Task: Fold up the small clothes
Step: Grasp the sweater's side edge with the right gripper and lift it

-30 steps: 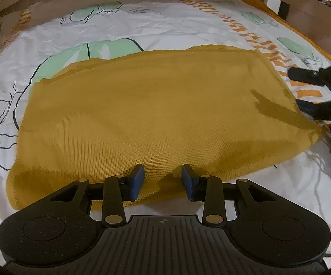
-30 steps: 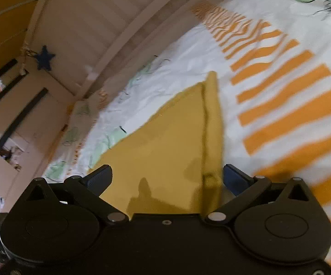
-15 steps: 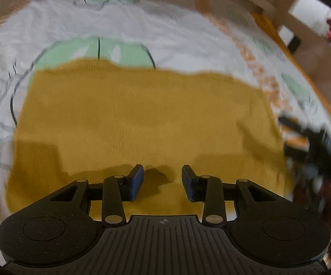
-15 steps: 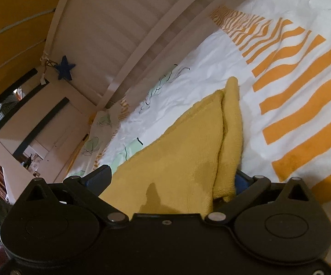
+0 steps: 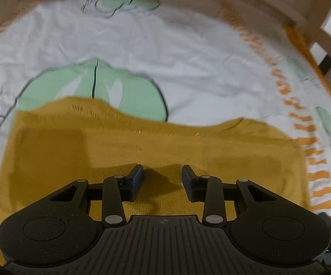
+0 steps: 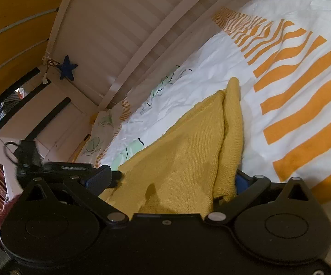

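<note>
A mustard knit garment (image 5: 156, 151) lies on a patterned bedsheet (image 5: 188, 64), both claws (left (image 5: 162, 175), right (image 6: 172, 178)) released above it.

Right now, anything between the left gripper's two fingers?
Only the mustard knit garment, lying flat under the left gripper; its pads stand apart, pinching nothing. Left wrist view shows it.

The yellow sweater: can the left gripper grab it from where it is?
Probably yes. The left gripper hovers right over the yellow sweater with its jaws apart and nothing between it and the cloth, which lies flat on the bedsheet.
</note>
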Demonstrator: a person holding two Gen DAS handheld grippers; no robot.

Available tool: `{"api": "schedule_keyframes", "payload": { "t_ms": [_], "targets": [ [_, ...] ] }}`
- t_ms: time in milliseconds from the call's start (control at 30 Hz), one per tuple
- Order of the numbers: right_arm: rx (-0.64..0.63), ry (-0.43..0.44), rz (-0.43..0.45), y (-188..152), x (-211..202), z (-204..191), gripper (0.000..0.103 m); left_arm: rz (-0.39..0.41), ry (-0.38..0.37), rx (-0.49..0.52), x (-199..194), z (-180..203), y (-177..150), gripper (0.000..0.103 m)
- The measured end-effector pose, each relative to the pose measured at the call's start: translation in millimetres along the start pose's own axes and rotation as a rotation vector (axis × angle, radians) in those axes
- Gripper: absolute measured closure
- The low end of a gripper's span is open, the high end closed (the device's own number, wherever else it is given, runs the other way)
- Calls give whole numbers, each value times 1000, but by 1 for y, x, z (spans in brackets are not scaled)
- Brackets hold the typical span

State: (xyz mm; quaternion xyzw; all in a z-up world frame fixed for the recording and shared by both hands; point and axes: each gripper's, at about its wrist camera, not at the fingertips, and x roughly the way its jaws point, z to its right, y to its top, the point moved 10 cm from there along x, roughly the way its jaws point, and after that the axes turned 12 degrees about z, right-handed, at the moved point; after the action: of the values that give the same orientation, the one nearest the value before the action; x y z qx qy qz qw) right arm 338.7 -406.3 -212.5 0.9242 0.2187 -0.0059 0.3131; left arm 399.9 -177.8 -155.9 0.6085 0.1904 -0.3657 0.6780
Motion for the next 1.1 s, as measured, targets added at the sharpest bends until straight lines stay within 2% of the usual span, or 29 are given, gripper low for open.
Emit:
{"api": "schedule_keyframes", "payload": {
  "t_ms": [200, 333, 600, 800, 933, 1000, 1100],
  "targets": [
    [4, 3, 4, 0, -1, -1, 1, 13, 35, 22, 7, 0, -2, 67],
    [3, 2, 3, 0, -1, -1, 1, 10, 30, 22, 5, 0, -1, 67],
    [-8, -27, -25, -1, 2, -2, 2, 45, -28, 50, -41, -8, -18, 67],
    [10, -71, -108, 1, 11, -2, 2, 61, -61, -22, -84, -48, -35, 66],
    [50, -113, -164, 3, 16, 0, 3, 91, -46, -58, -106, -84, -32, 66],
    [42, -140, -185, 2, 18, 0, 8, 95, -34, -59, -114, -100, -32, 66],
    [9, -188, -212, 0, 22, 0, 33, 113, -3, -57, -125, -131, -35, 66]
  ]
}}
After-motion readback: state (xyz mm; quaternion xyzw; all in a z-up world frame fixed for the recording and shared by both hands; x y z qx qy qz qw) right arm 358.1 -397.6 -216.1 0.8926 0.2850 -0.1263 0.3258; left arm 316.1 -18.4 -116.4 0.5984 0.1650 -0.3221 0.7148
